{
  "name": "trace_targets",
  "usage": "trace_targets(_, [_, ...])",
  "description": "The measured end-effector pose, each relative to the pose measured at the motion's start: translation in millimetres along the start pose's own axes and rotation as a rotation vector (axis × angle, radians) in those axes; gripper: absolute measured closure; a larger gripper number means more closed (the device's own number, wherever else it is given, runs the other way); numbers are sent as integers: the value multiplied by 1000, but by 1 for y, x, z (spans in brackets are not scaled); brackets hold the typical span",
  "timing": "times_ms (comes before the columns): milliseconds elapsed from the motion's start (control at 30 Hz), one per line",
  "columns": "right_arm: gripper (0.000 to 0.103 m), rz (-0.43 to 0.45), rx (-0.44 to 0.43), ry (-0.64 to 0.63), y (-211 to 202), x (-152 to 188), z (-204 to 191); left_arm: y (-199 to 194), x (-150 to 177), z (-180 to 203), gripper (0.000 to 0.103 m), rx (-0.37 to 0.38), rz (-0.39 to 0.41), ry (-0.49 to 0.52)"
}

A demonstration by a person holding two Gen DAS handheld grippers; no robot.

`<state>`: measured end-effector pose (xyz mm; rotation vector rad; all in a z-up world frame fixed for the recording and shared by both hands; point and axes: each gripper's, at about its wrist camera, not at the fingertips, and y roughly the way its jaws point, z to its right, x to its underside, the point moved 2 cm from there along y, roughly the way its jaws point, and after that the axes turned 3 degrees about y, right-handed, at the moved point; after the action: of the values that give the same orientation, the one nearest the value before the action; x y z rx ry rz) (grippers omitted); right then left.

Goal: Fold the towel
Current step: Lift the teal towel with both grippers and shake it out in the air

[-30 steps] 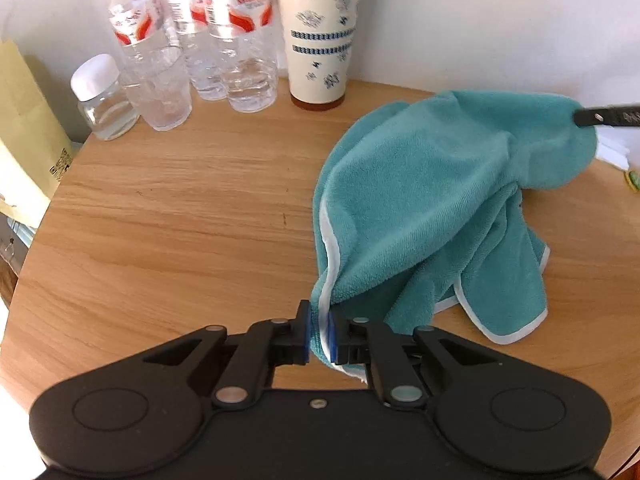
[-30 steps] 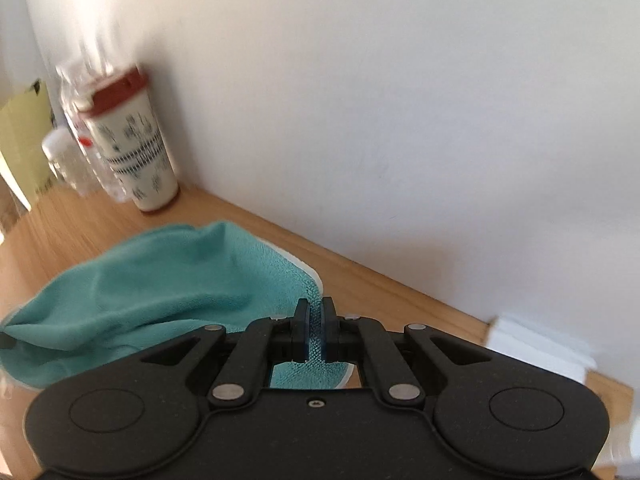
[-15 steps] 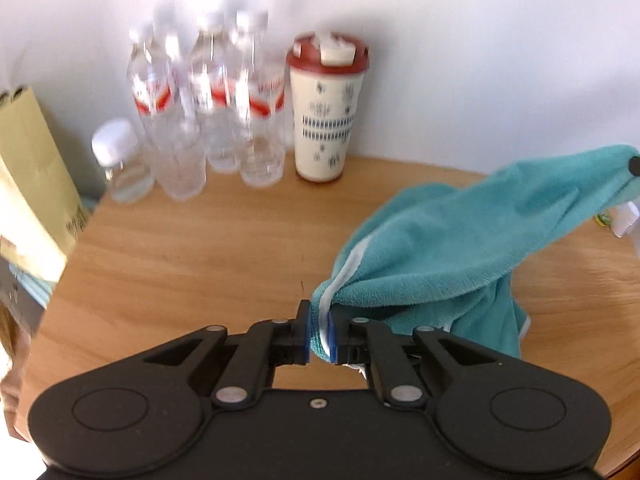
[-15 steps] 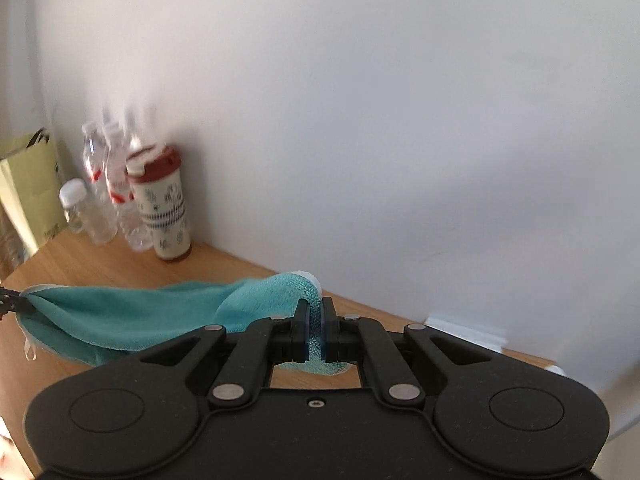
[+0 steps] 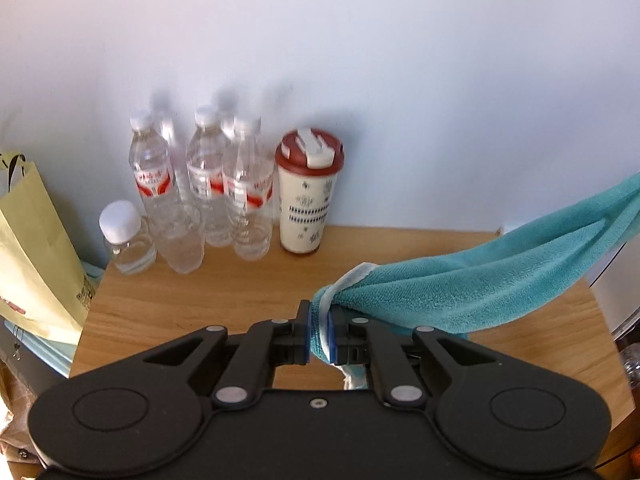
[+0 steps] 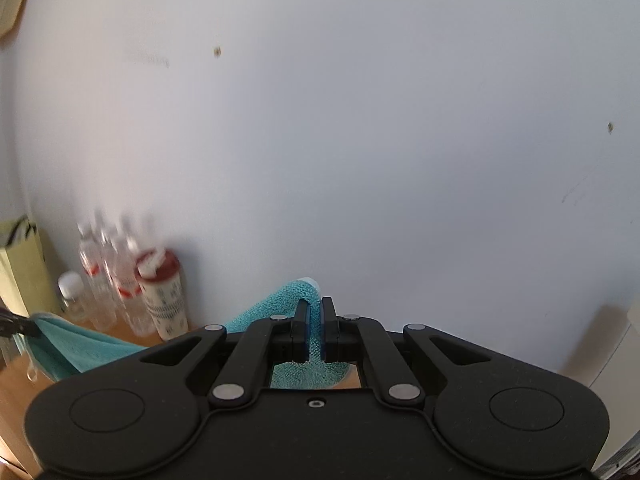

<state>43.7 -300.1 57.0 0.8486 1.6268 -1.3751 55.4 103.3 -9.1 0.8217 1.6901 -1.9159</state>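
Lower centre of both wrist views: my left gripper (image 5: 319,330) and right gripper (image 6: 315,330) each clamp a corner of the teal towel (image 5: 480,284). A second ago it lay bunched on the table (image 5: 200,300); now it's lifted off and stretched between them. Looks spread enough to lay flat for folding.

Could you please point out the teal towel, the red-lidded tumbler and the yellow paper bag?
teal towel (image 5: 460,292): left wrist view, stretched middle.
red-lidded tumbler (image 5: 306,208): left wrist view, patterned body.
yellow paper bag (image 5: 32,248): left wrist view, front face.
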Motion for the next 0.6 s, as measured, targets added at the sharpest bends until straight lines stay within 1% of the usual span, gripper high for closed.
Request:
trace_targets(100, [99,26,-6,18,-8,-10,-3,-11,-11,-2,96,5,29,3])
trace_targets(200, [99,57,-18,25,-9,-24,-5,-30,-28,-8,96,-10,87,-1])
trace_targets(267, [99,92,-48,38,-11,-40,-7,-42,-39,-12,96,-21,126,-5])
trace_targets(300, [99,98,-52,39,-13,-43,-6,-49,-44,-13,96,-27,145,-7])
trace_targets(367, [99,148,-81,48,-19,-62,-8,-61,-55,-17,96,-37,184,-10])
trace_targets(400, [99,153,-83,48,-20,-64,-8,-67,-61,-19,96,-43,204,-12])
trace_targets(467, [99,193,-109,58,-28,-78,-7,-80,-72,-23,96,-54,243,-15])
trace_targets(567, [99,205,-120,73,-34,-83,-3,-100,-86,-25,96,-59,294,-15])
trace_targets(600, [99,208,-122,78,-35,-84,-1,-103,-88,-25,96,-62,296,-14])
